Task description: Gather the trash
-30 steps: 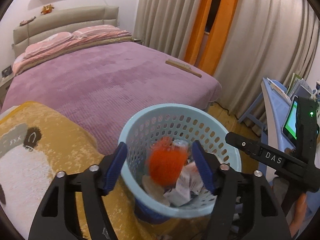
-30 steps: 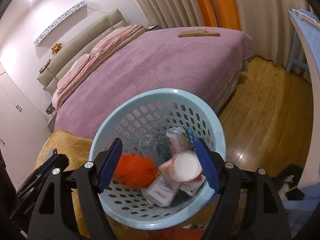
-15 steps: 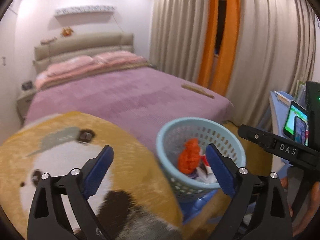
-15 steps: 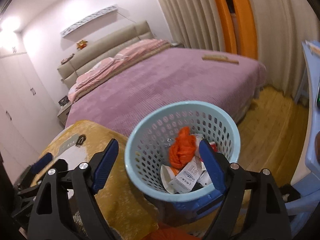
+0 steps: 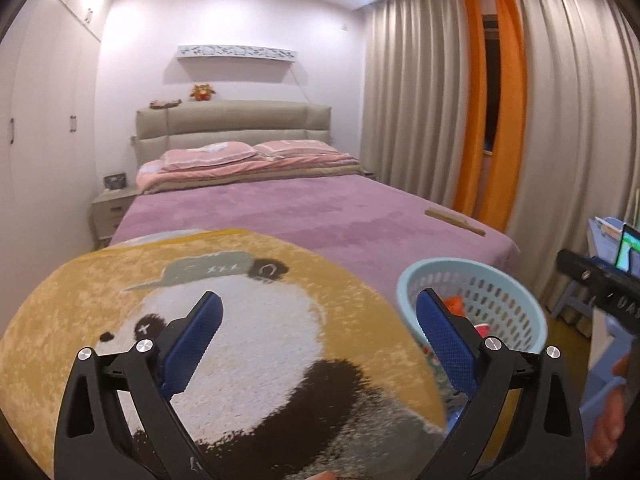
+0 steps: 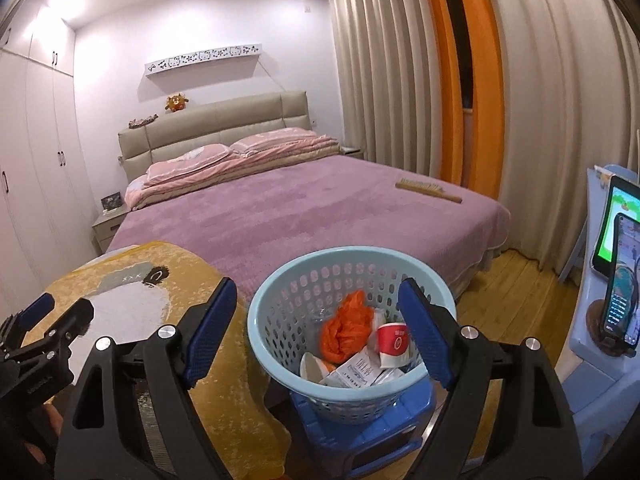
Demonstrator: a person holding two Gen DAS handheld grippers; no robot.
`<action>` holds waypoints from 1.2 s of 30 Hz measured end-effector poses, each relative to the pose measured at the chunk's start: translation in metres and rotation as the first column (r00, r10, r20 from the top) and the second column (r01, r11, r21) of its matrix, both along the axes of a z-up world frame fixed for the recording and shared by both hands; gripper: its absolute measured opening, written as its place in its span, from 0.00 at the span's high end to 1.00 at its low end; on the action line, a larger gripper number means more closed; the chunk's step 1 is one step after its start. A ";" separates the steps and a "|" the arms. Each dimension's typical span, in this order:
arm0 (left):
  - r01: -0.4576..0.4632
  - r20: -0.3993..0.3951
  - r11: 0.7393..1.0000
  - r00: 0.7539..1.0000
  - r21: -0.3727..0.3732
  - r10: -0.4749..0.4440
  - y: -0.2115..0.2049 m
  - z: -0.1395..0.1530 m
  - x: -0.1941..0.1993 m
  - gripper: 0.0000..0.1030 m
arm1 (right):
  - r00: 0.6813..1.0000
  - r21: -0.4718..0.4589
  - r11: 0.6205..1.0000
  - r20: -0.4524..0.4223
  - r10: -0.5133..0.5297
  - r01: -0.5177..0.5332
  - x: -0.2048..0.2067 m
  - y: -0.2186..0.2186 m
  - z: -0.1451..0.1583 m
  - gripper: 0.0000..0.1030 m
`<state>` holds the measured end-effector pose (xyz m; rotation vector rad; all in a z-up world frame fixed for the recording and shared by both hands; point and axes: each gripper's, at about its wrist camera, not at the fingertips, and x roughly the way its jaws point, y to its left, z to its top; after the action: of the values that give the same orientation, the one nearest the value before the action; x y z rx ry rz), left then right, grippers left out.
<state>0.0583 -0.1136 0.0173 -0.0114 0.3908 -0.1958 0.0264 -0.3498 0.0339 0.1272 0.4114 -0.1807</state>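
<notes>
A light blue perforated basket (image 6: 280,292) stands on a blue stool (image 6: 384,420) by the foot of the bed. It holds an orange plastic bag (image 6: 344,328), a red paper cup (image 6: 394,338), a white cup and small white boxes (image 6: 356,372). My right gripper (image 6: 320,336) is open and empty, raised above and in front of the basket. My left gripper (image 5: 318,336) is open and empty over a round yellow panda cover (image 5: 240,320); the basket (image 5: 500,296) lies to its right.
A purple bed (image 6: 300,208) with pink pillows fills the middle, with a wooden brush (image 6: 428,190) near its foot. Curtains (image 6: 540,100) hang on the right. A light blue desk with a phone (image 6: 622,280) and tablet stands at far right. White wardrobes (image 6: 32,160) line the left wall.
Both grippers have pulled up and back from the basket, so it looks smaller and lower. The left gripper has swung left over the panda cover. Both stay open and empty.
</notes>
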 end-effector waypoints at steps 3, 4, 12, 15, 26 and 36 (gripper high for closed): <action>-0.017 0.001 1.000 1.000 0.006 0.017 0.007 -0.009 0.000 0.08 | 1.000 -0.027 1.000 0.022 -0.009 0.010 0.000 0.004 -0.002 0.24; -0.018 -0.004 1.000 1.000 0.005 0.019 0.008 -0.011 0.001 0.08 | 1.000 -0.035 0.999 0.025 -0.008 0.009 -0.001 0.007 -0.002 0.24; -0.015 0.000 0.999 1.000 0.041 0.015 0.005 -0.016 0.001 0.08 | 1.000 -0.044 0.999 0.016 0.017 -0.016 0.007 0.018 -0.012 0.24; -0.005 0.000 0.998 1.000 0.065 0.005 -0.001 -0.018 -0.001 0.07 | 1.000 -0.039 0.999 0.007 0.023 -0.023 0.009 0.021 -0.016 0.24; -0.012 -0.005 0.998 1.000 0.059 0.012 0.001 -0.017 -0.002 0.07 | 1.000 -0.033 0.999 0.002 0.026 -0.026 0.013 0.022 -0.018 0.24; -0.010 -0.005 0.998 1.000 0.057 0.010 0.002 -0.017 -0.001 0.07 | 1.000 -0.019 1.000 -0.005 0.024 -0.024 0.013 0.019 -0.016 0.24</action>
<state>0.0572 -0.1112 0.0000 0.0419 0.4018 -0.1747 0.0397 -0.3307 0.0180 0.1030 0.4155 -0.1614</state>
